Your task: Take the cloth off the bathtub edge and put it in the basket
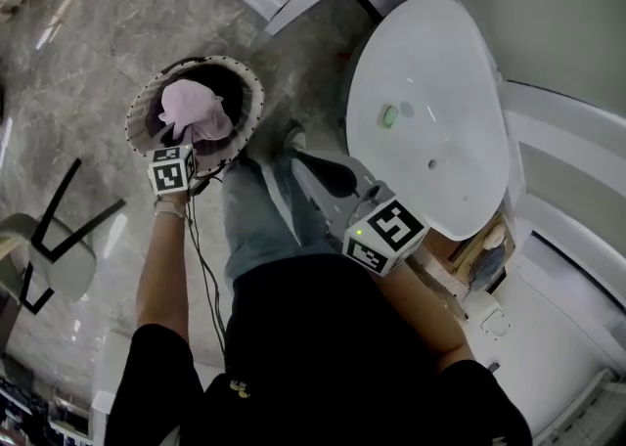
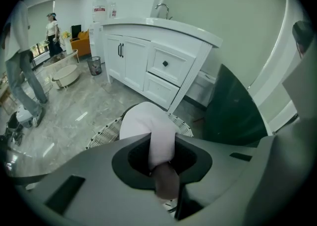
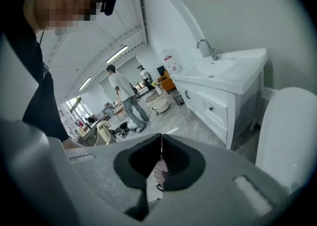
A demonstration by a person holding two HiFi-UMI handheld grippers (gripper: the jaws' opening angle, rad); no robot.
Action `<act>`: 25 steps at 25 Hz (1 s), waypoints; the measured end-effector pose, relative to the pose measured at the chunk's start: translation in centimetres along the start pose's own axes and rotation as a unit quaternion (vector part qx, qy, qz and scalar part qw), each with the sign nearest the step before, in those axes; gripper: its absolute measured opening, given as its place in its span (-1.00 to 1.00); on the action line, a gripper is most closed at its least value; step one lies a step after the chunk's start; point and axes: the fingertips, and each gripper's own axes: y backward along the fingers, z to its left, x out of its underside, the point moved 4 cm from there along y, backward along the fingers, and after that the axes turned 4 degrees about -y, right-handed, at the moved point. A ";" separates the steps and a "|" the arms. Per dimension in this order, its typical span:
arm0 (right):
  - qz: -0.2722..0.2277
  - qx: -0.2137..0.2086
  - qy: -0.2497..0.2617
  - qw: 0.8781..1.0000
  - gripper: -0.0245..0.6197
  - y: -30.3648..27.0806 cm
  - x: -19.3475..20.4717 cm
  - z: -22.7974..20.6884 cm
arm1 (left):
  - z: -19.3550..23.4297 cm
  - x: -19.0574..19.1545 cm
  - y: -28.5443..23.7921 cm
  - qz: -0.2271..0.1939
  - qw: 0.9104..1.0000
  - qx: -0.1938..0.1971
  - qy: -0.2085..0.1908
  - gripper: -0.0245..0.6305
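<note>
- cloth (image 1: 194,110) in the left claw (image 1: 193,141): pale pink
- basket (image 1: 256,92) under that claw: dark inside, black-and-white speckled rim
- bathtub (image 1: 430,111): white
- floor (image 1: 98,53): grey, marbled

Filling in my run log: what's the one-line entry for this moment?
left gripper: shut on cloth | cloth: above basket, not released | right gripper: shut, empty, beside bathtub

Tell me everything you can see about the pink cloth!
The cloth is pale pink, soft and crumpled into a bunch. The left gripper pinches one fold of it, and the rest hangs over the mouth of the round woven basket. Whether it touches the basket's bottom cannot be told.
</note>
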 end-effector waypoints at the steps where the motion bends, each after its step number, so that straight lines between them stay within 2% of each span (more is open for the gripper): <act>1: 0.004 0.001 -0.003 1.000 -0.92 -0.3 0.5 -0.2 | 0.1 0.5 -1.1 0.009 1.000 0.003 0.000 -0.70; 8: 0.022 0.007 -0.020 1.000 -0.92 -1.7 3.0 -1.6 | 2.8 3.7 -8.3 0.038 0.999 -0.007 0.020 -0.69; 18: 0.035 0.020 -0.040 0.998 -0.92 -2.5 4.9 -2.8 | 4.8 5.6 -13.0 0.080 0.995 -0.017 0.058 -0.65; 19: 0.036 0.019 -0.040 0.998 -0.92 -2.6 5.0 -2.9 | 4.9 5.9 -13.4 0.087 0.994 -0.014 0.062 -0.62; 23: 0.038 0.019 -0.040 0.998 -0.92 -2.8 5.2 -2.7 | 5.3 7.0 -14.5 0.118 0.990 -0.007 0.077 -0.26; 25: 0.037 0.019 -0.039 0.998 -0.92 -3.0 5.2 -2.6 | 5.4 6.9 -14.5 0.119 0.990 -0.012 0.072 -0.19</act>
